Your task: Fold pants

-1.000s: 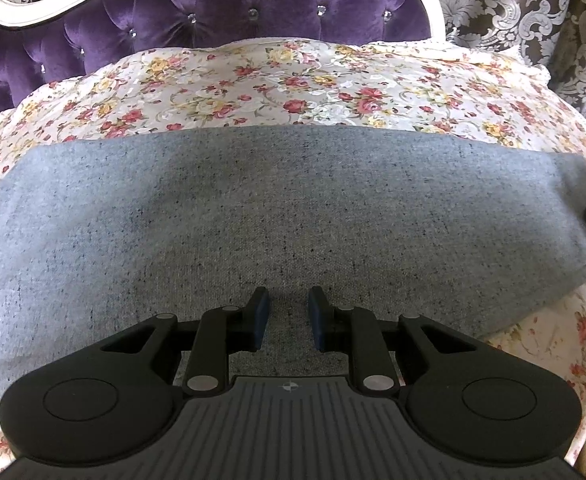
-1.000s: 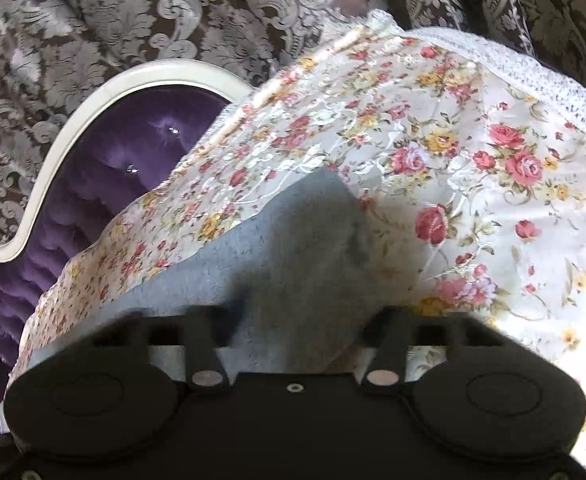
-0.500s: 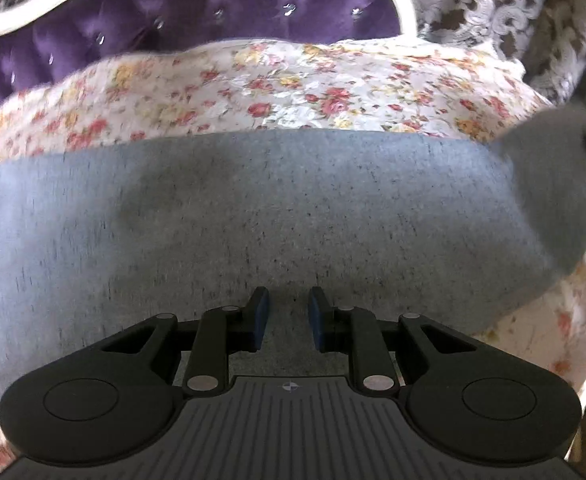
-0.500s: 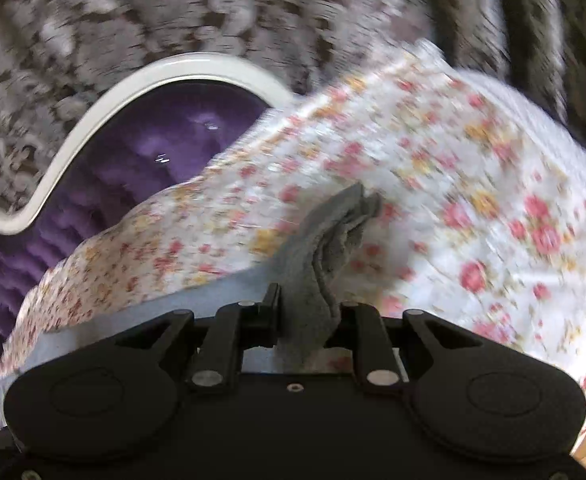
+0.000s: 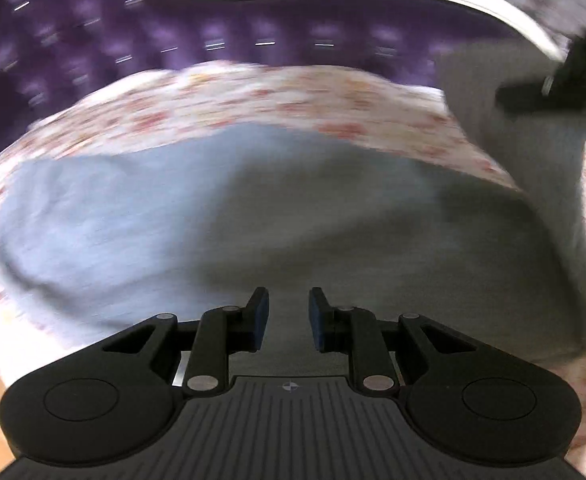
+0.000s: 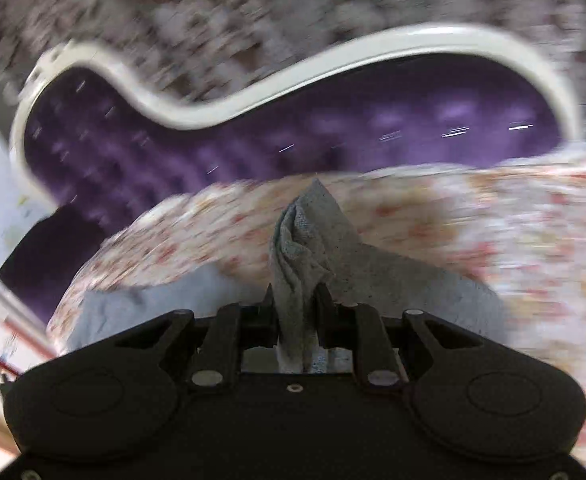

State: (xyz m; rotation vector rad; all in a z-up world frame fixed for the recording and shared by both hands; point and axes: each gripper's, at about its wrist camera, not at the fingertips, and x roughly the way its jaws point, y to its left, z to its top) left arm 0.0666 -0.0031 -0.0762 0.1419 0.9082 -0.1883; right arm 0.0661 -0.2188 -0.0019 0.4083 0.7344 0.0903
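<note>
Bed point(image 5: 253, 92) with floral sheet fills both views, purple tufted headboard point(image 6: 333, 136) at 12 o'clock, both frames motion-blurred. Gray pants point(image 5: 293, 220) lie spread across the sheet, center of the left wrist view, 1 end lifted at 2 o'clock. Right gripper point(image 6: 293, 304) is clamped on that end: a bunched wad of gray fabric is pinched between the fingers and stands up past the tips; the same gripper shows in the left view at 2 o'clock, cloth hanging off it. Left gripper point(image 5: 289, 316) hovers over the near edge of the pants at 6 o'clock, fingers narrowly apart, nothing pinched between them, flat fabric showing through the gap.

Step in hand, judged: carrying the held end over toward the other end to fold lengthwise. To do it well: keep the right grip tight, lift high enough that the trailing cloth clears the layer below, land the edges aligned. Left gripper could pin the near edge so the bottom layer doesn't drag or bunch.
</note>
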